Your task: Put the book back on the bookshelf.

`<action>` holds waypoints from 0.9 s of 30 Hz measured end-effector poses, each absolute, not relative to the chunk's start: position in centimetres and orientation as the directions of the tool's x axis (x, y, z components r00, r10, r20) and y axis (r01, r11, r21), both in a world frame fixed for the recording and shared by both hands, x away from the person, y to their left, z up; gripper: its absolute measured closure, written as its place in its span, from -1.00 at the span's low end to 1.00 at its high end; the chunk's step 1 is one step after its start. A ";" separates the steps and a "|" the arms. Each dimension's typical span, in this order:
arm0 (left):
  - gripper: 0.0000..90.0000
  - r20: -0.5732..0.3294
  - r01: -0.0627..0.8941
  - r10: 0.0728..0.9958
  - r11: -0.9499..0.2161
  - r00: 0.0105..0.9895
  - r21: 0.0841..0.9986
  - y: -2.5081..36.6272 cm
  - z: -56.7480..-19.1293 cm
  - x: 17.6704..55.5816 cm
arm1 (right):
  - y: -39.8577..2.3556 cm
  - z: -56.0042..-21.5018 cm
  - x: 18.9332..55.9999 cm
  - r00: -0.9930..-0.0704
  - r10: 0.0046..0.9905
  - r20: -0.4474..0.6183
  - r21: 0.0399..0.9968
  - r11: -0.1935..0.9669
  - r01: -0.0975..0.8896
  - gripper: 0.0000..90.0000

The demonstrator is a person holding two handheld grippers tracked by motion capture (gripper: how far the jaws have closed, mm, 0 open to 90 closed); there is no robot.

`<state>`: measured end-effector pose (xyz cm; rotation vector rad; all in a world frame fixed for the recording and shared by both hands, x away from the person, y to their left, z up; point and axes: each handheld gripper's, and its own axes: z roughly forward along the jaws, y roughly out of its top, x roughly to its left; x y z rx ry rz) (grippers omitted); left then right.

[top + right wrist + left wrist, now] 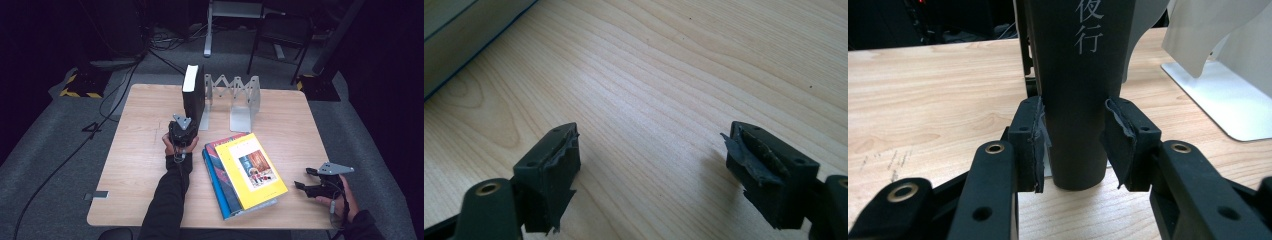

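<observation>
A stack of books topped by a yellow book (251,170) lies flat near the front of the wooden table (140,150), just beside the left gripper (183,131), while a grey folding bookend rack (235,97) stands at the far edge, close against the right side of the black book (194,95). That black book stands upright on its bottom edge at the far middle of the table, long axis vertical, spine facing the person, with the left gripper's pads (1029,145) closed on the spine's lower end. The right gripper (312,180) rests at the table's front right with jaws wide and nothing between them, in a dark room with grey carpet and trailing cables.
</observation>
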<state>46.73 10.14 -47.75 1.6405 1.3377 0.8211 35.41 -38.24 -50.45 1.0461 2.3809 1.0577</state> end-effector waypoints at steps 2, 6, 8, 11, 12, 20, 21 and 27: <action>0.33 -0.041 0.427 0.977 -0.055 0.211 0.903 10.2 -47.8 46.6 | -38.2 -50.5 35.4 -0.675 0.738 -0.005 0.743 0.454 0.491 -0.53; 0.23 -0.048 0.426 0.968 -0.063 0.245 0.902 10.6 -47.7 46.2 | -38.2 -50.5 35.4 -0.675 0.738 -0.005 0.743 0.454 0.491 -0.53; 0.14 -0.007 0.413 0.965 -0.106 0.263 0.905 10.8 -47.3 45.9 | -38.2 -50.5 35.4 -0.675 0.738 -0.005 0.743 0.454 0.491 -0.53; 0.08 0.064 0.389 0.946 -0.191 0.317 0.901 11.1 -46.8 45.4 | -38.2 -50.5 35.4 -0.675 0.738 -0.005 0.743 0.454 0.491 -0.53; 0.06 0.069 0.387 0.941 -0.202 0.331 0.899 11.2 -46.6 45.3 | -38.2 -50.5 35.4 -0.675 0.738 -0.005 0.743 0.454 0.491 -0.53; -0.10 0.112 0.380 0.852 -0.342 0.512 0.860 12.0 -45.4 43.5 | -38.2 -50.5 35.4 -0.671 0.741 -0.004 0.743 0.451 0.494 -0.53; -0.12 0.112 0.378 0.839 -0.354 0.533 0.856 12.2 -45.3 43.1 | -38.2 -50.5 35.4 -0.671 0.741 -0.004 0.743 0.452 0.494 -0.53; -0.25 0.111 0.368 0.750 -0.441 0.652 0.818 12.9 -45.5 40.6 | -38.1 -50.2 35.4 -0.682 0.731 -0.003 0.724 0.472 0.503 -0.50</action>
